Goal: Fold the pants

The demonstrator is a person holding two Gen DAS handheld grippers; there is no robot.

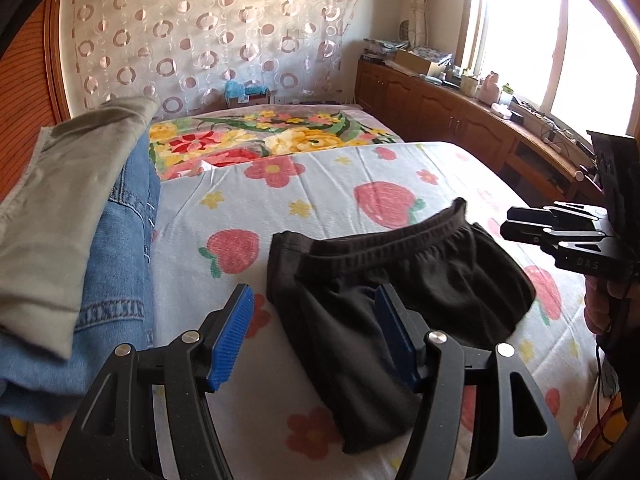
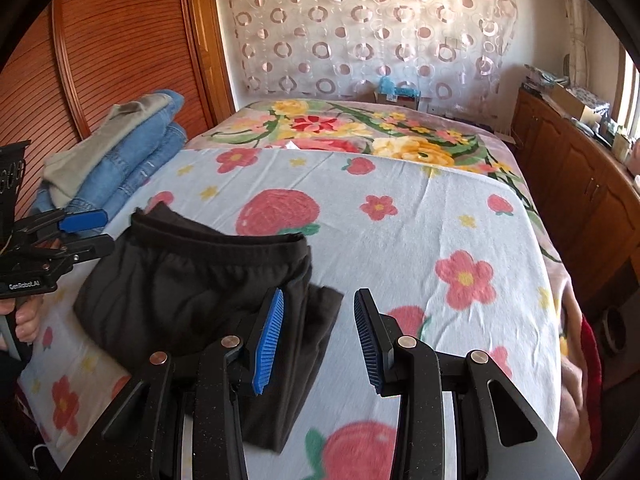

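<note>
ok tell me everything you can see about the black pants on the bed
The black pants are soft, matte fabric, already folded into a compact bundle. The gathered elastic waistband faces the far end of the bed, and a folded leg section sticks out toward the cameras. They lie flat on the strawberry and flower sheet, to the right of a stack of folded jeans. Neither tool grips them: the left tool and the right tool hover open above their near edges.

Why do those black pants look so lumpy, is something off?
Nothing is damaged or spilled. The black pants lie folded but rumpled on the sheet, the waistband gaping and one corner sticking out askew. Both grippers, left and right, are open and hold nothing.
</note>
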